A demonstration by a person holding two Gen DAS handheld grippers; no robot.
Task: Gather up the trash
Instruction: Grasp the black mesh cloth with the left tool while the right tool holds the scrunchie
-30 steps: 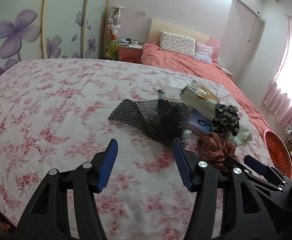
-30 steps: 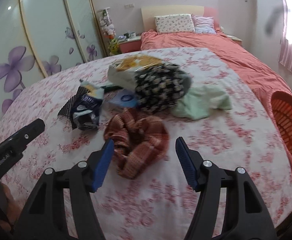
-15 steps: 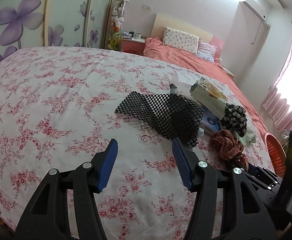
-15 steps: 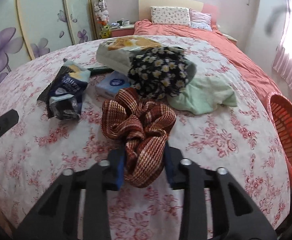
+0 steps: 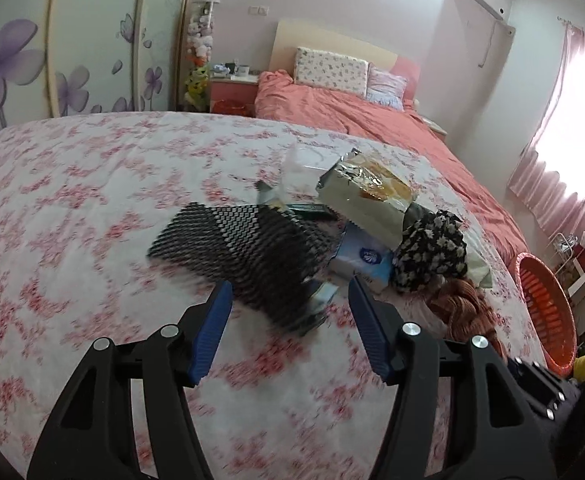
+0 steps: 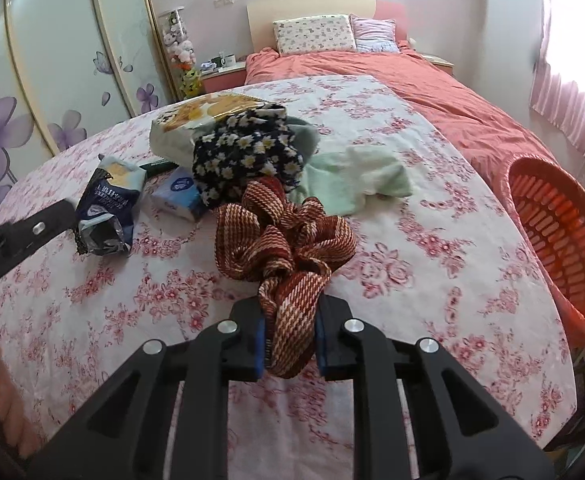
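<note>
Red-brown striped cloth (image 6: 288, 248) is clamped at its near end between the closed fingers of the right gripper (image 6: 290, 338), the rest bunched on the flowered bedspread (image 6: 432, 248). Left gripper (image 5: 288, 324) is held wide open, nothing gripped, its jaws framing the black mesh sheet (image 5: 248, 248) and the dark snack bag (image 6: 106, 210) under it.

Step judged: first pickups, nothing collected yet. Trash is piled mid-bed: snack bag, biscuit bag (image 6: 200, 122), tissue pack (image 6: 180, 196), mixed with a flowered cloth (image 6: 248, 152) and a green cloth (image 6: 360, 184). Orange basket (image 6: 556, 240) sits at the bed's right edge, well apart from the pile.

Next move calls for the left jaws to be lowered and closed on the mesh or bag.

Left view is motion-blurred; the snack bag is mostly hidden there. Basket is cut off by the frame edge.
</note>
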